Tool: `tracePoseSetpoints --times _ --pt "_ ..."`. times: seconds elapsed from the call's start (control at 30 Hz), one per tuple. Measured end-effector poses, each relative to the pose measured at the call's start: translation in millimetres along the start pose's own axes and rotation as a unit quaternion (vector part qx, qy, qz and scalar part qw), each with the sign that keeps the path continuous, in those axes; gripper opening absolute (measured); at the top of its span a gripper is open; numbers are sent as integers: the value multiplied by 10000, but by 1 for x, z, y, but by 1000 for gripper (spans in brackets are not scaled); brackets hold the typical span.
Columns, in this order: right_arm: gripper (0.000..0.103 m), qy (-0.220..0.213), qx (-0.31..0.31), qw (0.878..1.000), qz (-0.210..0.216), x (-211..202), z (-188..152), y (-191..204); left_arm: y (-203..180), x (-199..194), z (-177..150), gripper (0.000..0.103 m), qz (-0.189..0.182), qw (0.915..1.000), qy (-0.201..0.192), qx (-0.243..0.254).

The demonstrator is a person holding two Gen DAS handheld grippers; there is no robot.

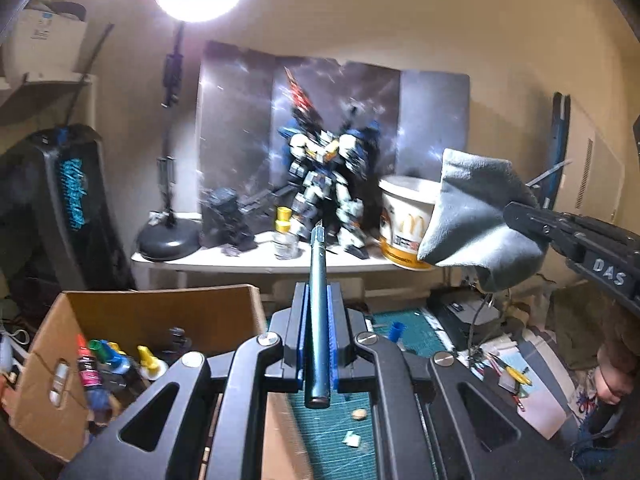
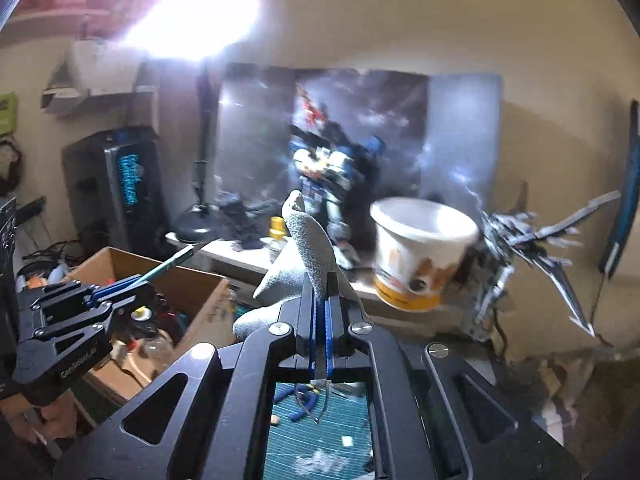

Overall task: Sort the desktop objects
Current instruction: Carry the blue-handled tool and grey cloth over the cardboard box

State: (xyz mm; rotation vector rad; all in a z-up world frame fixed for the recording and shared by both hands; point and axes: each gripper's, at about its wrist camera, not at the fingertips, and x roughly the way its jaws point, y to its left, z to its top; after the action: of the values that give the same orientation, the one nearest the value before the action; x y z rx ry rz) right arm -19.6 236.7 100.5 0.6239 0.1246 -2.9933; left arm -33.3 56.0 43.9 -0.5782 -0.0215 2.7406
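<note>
Your left gripper [image 1: 319, 304] pinches the knife [image 1: 319, 300] lengthwise, blade jutting past its fingertips, and your right gripper [image 2: 321, 304] pinches the cloth [image 2: 304, 256], which hangs loose around its fingers, so swinging either could snag cloth on blade

From my left gripper [image 1: 319, 304], the cardboard box [image 1: 160, 312] lies at eight o'clock, the model robot [image 1: 328, 184] on the shelf [image 1: 240, 262] at twelve, the paper bucket [image 1: 404, 220] at two.
</note>
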Motion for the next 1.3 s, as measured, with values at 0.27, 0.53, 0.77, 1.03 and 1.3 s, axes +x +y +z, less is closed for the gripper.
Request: tracePoseSetpoints --times 0.27,0.53,0.77,1.03,1.3 --pt "3 -29 -217 9959 880 3 25 62 44 -36 13 8 534 9982 -210 -144" --pt "3 279 -401 9852 1644 32 38 125 91 -46 15 8 963 9948 -28 -331" --pt "3 902 -543 9719 2107 78 24 169 137 -29 -8 8 1282 9883 642 -528" --pt "3 1960 -786 9454 2482 145 -21 211 173 10 -47 8 1069 9768 1670 -809" --pt "3 2745 -997 9223 2530 193 -55 236 198 45 -75 8 1033 9539 2644 -975"
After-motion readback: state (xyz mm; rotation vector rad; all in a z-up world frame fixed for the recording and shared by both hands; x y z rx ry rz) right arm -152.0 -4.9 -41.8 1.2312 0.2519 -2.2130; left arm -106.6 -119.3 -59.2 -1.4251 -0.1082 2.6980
